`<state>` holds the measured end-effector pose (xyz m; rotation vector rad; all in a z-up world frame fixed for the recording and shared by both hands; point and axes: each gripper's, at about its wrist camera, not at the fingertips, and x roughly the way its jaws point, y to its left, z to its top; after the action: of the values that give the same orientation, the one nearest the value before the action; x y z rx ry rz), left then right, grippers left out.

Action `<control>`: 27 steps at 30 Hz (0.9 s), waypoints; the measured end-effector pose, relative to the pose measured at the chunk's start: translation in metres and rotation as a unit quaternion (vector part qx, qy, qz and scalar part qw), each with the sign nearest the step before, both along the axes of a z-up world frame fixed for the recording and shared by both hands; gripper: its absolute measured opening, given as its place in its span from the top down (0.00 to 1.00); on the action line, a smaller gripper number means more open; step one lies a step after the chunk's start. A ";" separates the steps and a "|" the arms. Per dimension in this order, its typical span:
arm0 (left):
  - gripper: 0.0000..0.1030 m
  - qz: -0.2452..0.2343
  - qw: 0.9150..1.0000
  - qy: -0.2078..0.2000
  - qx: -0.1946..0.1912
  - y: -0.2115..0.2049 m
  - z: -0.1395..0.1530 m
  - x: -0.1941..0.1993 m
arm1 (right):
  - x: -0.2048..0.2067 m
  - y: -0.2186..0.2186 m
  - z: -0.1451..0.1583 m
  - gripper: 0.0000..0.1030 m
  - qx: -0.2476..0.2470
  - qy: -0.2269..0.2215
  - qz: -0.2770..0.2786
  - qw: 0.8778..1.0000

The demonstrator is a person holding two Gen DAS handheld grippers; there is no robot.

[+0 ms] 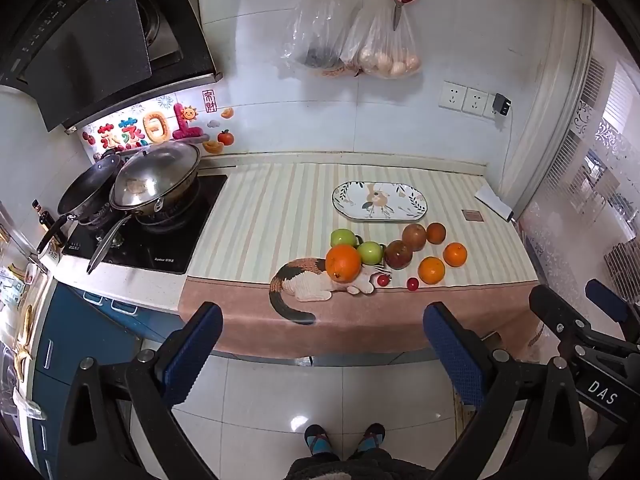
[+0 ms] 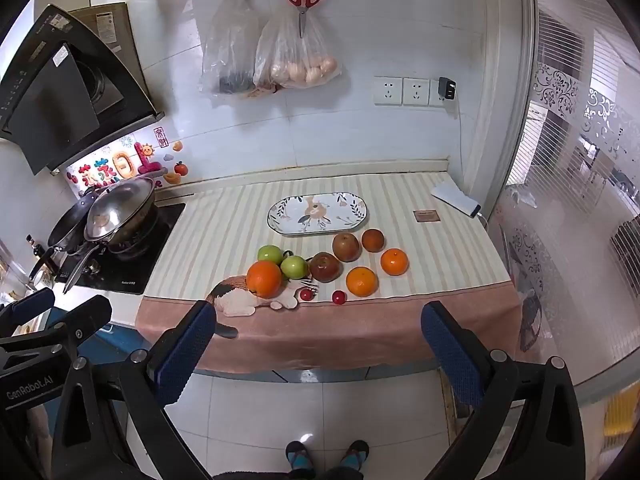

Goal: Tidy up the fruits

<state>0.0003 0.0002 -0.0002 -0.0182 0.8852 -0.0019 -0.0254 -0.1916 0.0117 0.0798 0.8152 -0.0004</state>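
Note:
Fruit lies loose on the striped cloth: a big orange (image 1: 343,263) (image 2: 264,279), two green apples (image 1: 343,237) (image 2: 294,267), two dark red apples (image 1: 398,254) (image 2: 345,247), several small oranges (image 1: 431,270) (image 2: 362,281) and two cherry tomatoes (image 1: 412,283) (image 2: 339,297). An empty oval patterned plate (image 1: 379,201) (image 2: 317,213) sits behind them. My left gripper (image 1: 320,344) and right gripper (image 2: 316,344) are both open and empty, held off the counter's front edge over the floor.
A stove with a lidded wok (image 1: 154,178) (image 2: 118,210) and a pan stands left. A white box (image 1: 494,202) (image 2: 456,199) lies at the back right. Bags (image 1: 348,40) and scissors hang on the wall. A glass partition (image 2: 580,200) bounds the right.

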 end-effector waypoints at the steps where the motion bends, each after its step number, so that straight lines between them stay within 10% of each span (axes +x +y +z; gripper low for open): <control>1: 0.00 0.000 1.000 -0.001 -0.001 0.000 0.000 0.000 | 0.000 0.000 0.000 0.00 0.000 0.000 0.000 1.000; 27: 0.00 0.002 1.000 -0.006 0.003 0.000 0.000 0.000 | -0.009 0.002 0.009 0.00 0.000 -0.007 0.005 1.000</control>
<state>0.0007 -0.0001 -0.0005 -0.0144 0.8730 0.0038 -0.0345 -0.1898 0.0209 0.0760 0.8017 0.0108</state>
